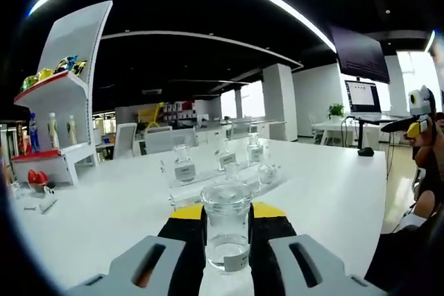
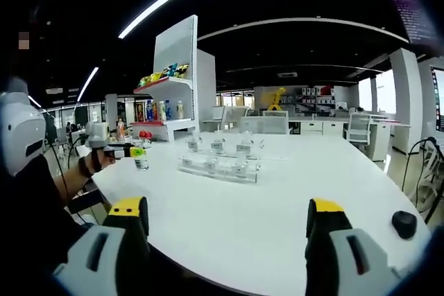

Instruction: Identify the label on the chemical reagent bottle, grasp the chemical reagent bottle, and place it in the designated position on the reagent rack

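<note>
A clear glass reagent bottle [image 1: 226, 235] with a white label near its base stands upright between the jaws of my left gripper [image 1: 227, 211], which is shut on it above the white table [image 1: 104, 213]. Behind it lies the clear reagent rack [image 1: 198, 192] holding several labelled bottles. In the right gripper view the rack [image 2: 220, 169] sits mid-table. At its left, the left gripper [image 2: 132, 151] holds the bottle [image 2: 141, 163] off the table edge. My right gripper [image 2: 227, 223] is open wide with nothing between its jaws.
A white display shelf [image 1: 66, 95] with coloured goods stands at the table's far left end. A black round object [image 2: 404, 223] lies near the right edge of the table. A person's arm [image 2: 66, 185] reaches in from the left. Desks and chairs fill the background.
</note>
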Motion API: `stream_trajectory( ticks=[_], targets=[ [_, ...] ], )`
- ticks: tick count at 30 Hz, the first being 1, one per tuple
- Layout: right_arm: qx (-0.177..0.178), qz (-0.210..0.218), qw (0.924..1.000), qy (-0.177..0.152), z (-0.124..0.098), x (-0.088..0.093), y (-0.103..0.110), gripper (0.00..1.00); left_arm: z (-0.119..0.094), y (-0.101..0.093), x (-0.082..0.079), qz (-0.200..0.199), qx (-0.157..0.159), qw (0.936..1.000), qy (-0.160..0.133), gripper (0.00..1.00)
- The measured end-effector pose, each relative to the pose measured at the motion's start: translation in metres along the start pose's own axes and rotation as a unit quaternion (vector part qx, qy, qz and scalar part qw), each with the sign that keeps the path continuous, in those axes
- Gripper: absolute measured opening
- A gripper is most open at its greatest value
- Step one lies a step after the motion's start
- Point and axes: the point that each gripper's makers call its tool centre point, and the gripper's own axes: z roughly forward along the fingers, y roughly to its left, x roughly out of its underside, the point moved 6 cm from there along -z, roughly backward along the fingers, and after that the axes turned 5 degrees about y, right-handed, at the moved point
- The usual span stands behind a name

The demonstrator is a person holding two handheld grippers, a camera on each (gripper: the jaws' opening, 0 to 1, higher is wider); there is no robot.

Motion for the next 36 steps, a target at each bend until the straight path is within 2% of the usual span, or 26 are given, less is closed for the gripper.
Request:
stream_trajectory(
  ticks=[15,25,36],
  targets=[
    [-0.002,0.002,0.9999,0.010,0.002,0.001,0.003,0.92,0.025,0.005,-0.019,0.014,0.031,0.9994,0.004,0.23],
    [0.000,-0.003,1.0000,0.008,0.000,0.000,0.004,0.92,0.040,0.007,-0.029,0.012,0.040,0.9991,-0.007,0.23],
    [0.007,-0.008,0.9999,0.006,-0.006,0.000,0.002,0.92,0.061,0.016,-0.051,0.019,0.040,0.9989,-0.016,0.23]
  ],
)
